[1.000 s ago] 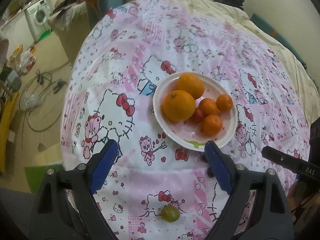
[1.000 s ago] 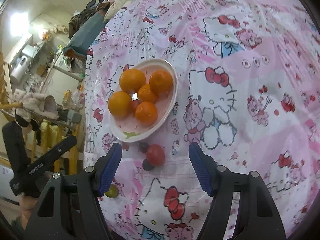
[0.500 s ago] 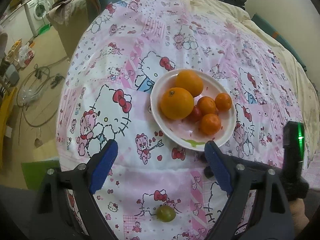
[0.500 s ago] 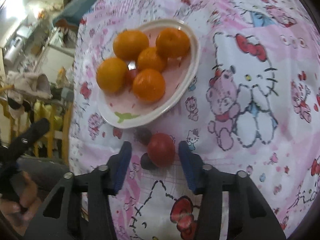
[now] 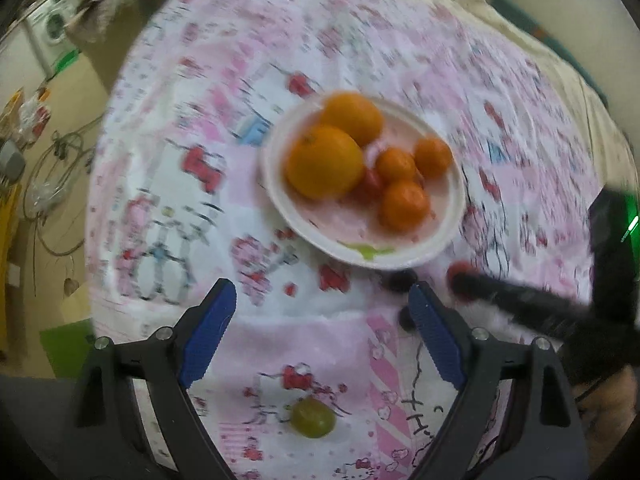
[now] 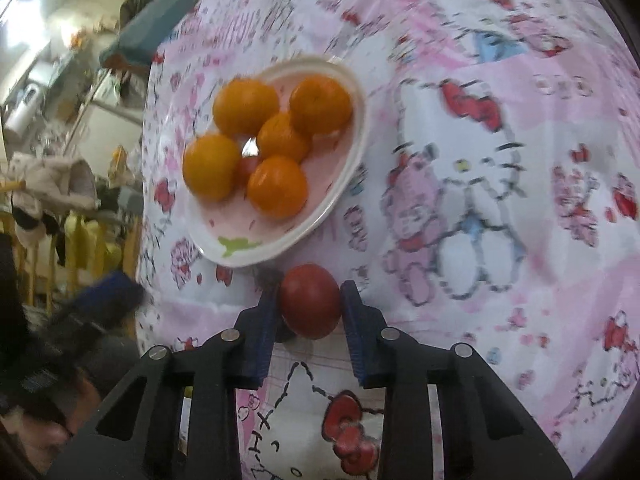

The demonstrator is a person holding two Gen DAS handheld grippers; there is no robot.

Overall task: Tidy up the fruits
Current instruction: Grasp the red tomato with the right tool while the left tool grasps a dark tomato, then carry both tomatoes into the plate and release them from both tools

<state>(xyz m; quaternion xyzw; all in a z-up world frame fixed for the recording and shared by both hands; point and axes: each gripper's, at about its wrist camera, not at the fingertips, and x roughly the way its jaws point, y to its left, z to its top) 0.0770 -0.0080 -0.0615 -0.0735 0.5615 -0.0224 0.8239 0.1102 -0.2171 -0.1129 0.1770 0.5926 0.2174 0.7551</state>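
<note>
A white plate on the Hello Kitty cloth holds several oranges and a small red fruit. My right gripper is shut on a red tomato just in front of the plate; in the left wrist view it reaches in from the right with the tomato at its tip. Dark grapes lie beside it. My left gripper is open and empty above the cloth. A green grape lies between its arms, near me.
The pink patterned cloth covers a round-looking surface. Its left edge drops to a floor with cables and a washing machine. Cluttered furniture stands at the left of the right wrist view.
My right gripper moved forward and closed its fingers on the red tomato. My left gripper moved slightly nearer the plate and stayed open.
</note>
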